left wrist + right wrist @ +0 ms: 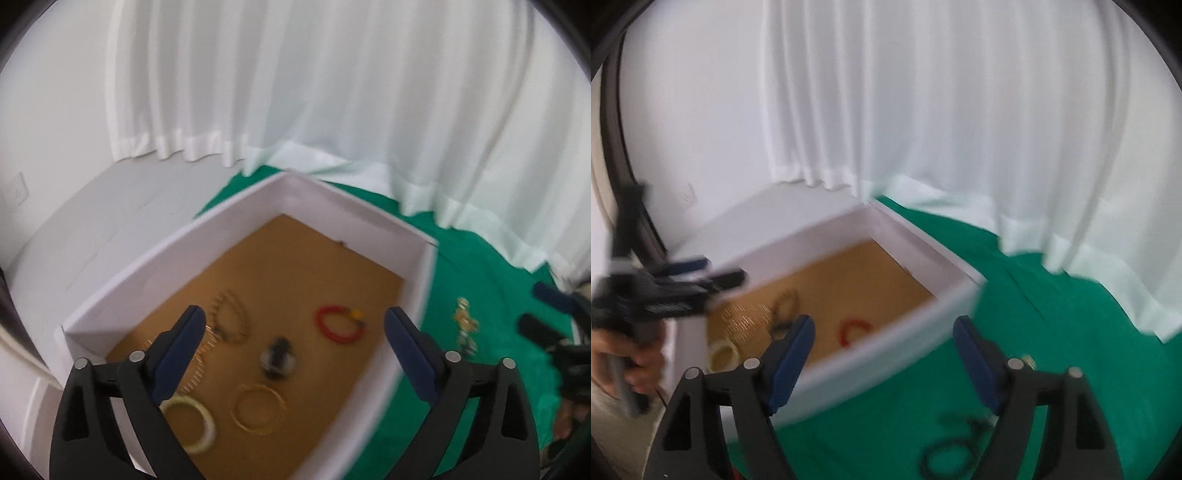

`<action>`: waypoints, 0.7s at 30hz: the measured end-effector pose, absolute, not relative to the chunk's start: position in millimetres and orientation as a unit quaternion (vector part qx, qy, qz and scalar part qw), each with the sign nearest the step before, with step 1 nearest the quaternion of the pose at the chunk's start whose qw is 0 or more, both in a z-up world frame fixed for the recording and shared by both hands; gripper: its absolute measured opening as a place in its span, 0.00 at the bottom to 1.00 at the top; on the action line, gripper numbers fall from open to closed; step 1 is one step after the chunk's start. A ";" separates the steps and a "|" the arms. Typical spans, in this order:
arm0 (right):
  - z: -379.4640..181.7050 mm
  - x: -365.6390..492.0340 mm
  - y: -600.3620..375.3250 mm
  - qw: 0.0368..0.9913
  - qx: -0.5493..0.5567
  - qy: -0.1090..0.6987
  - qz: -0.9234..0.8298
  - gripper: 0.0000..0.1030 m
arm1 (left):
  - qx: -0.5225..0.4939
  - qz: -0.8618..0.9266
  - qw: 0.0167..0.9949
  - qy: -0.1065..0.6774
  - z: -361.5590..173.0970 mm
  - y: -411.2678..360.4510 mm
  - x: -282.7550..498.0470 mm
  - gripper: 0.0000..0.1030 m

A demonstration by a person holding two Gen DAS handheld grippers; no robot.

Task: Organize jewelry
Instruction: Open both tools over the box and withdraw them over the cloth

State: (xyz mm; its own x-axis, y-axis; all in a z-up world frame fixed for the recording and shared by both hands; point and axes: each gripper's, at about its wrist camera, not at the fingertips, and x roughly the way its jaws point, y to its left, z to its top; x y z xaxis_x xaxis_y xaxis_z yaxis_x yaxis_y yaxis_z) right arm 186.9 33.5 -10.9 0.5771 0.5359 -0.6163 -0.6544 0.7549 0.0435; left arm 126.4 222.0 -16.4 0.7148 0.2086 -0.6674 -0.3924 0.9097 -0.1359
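My left gripper [294, 314] stands open and empty above a white box [166, 251] with a brown floor. In the box lie a red bracelet [340, 326], gold bangles [260, 408], a cream bangle [195, 424], a beaded necklace [231, 321] and a small dark piece [277, 358]. A gold piece [465, 326] lies on the green cloth [480, 266] right of the box. My right gripper [884, 322] is open and empty over the box's near wall [894, 339]. A dark necklace [955, 443] lies on the cloth below it.
White curtains [332, 92] hang behind the cloth and drape onto it. A hand [635, 354] holds the left gripper's handle at the left edge of the right wrist view. A white surface [110, 206] stretches left of the box. Both views are motion-blurred.
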 end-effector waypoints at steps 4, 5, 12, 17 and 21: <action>-44.0 163.6 -13.0 0.893 -0.110 0.334 0.281 0.77 | -0.127 0.124 0.925 0.338 -13.2 171.4 113.2 0.95; -49.3 161.2 -22.2 0.894 -0.110 0.340 0.272 0.77 | -0.122 0.118 0.926 0.336 -12.6 160.5 110.3 0.95; -70.2 137.3 -86.3 0.904 -0.087 0.362 0.212 0.77 | -0.079 0.096 0.933 0.337 -17.7 104.3 106.3 0.95; -89.1 117.5 -110.8 0.907 -0.050 0.374 0.187 0.77 | -0.080 0.081 0.927 0.358 -56.4 79.8 98.3 0.98; -130.3 104.8 -123.8 0.895 -0.025 0.410 0.175 0.77 | -0.080 0.054 0.904 0.417 -114.5 60.0 98.5 0.97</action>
State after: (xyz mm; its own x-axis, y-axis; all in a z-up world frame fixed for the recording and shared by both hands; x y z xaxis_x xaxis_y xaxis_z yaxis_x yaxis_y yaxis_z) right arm 104.8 -123.8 -130.3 0.6027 0.2927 -0.7424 -0.3339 0.9374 0.0984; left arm 98.5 60.0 -114.5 0.6468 0.0317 -0.7620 -0.1645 0.9814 -0.0989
